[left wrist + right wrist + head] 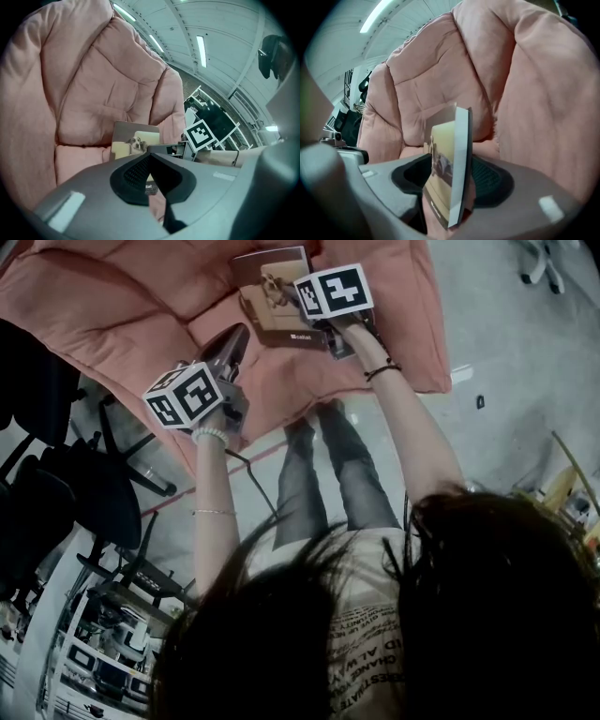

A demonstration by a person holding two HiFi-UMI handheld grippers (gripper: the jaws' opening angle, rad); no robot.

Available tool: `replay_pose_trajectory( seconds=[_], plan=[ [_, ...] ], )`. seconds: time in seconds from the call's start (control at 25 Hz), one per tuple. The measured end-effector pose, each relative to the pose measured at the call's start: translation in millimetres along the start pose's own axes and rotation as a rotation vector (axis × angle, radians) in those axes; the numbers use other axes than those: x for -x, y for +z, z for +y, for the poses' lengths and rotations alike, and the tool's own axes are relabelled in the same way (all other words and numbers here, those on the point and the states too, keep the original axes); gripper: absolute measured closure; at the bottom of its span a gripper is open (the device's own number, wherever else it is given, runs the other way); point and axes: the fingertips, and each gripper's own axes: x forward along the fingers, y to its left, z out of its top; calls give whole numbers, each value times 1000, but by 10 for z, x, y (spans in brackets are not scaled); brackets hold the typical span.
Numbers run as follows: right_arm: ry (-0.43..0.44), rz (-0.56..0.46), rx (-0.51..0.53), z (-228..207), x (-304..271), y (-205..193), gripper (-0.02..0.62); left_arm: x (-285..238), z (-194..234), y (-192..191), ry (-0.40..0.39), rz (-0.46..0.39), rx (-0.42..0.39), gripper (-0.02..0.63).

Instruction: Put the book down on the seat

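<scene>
1. Pink padded seat (122,306): quilted cushion with a tall back, taking up the top of the head view and the background of both gripper views.
2. Book (274,296): thin, with a dog pictured on a pale cover. It is lying on the seat cushion close to the fold where the back begins, cover facing up toward the head camera. In the left gripper view the book (136,139) is showing its cover just beyond that gripper's tips.
3. Right gripper (323,326): reaching in over the near edge of the book, marker cube (334,292) uppermost. Its own view is showing the book (446,173) edge-on between the two jaws. The jaws are standing wide, with dark open space between the left pad (412,176) and the cover. The pads are not pressing, so the book is released though still inside the gap.
4. Left gripper (228,345): hanging over the front of the cushion, left of the book and apart from it. Its jaws are meeting at the tips with nothing between them.
5. Person: bare forearms holding both grippers, a dark band showing on the right wrist (382,369) and pale beads on the left wrist (210,434).
6. Black office chairs (56,474): standing on the floor to the left of the seat.
</scene>
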Motion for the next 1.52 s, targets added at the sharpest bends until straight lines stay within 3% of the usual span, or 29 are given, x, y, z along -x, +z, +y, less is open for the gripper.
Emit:
replay_pose_trajectory(
  seconds=[0.36, 0.6, 1.16, 1.24, 1.52],
  plan=[
    [-85, -38, -15, -104, 1, -58, 337, 47, 62, -47, 3, 4, 0, 607],
    [-90, -56, -11, -71, 4, -53, 337, 68, 86, -68, 5, -2, 4, 607],
    [72, -196, -26, 419, 723, 139, 357, 279, -511, 171, -27, -64, -27, 607],
    [83, -219, -19, 536, 949, 178, 413, 402, -713, 227, -39, -81, -28, 607],
    [154, -284, -6, 967, 1639, 203, 451, 811, -1359, 362, -71, -142, -58, 608]
  ],
)
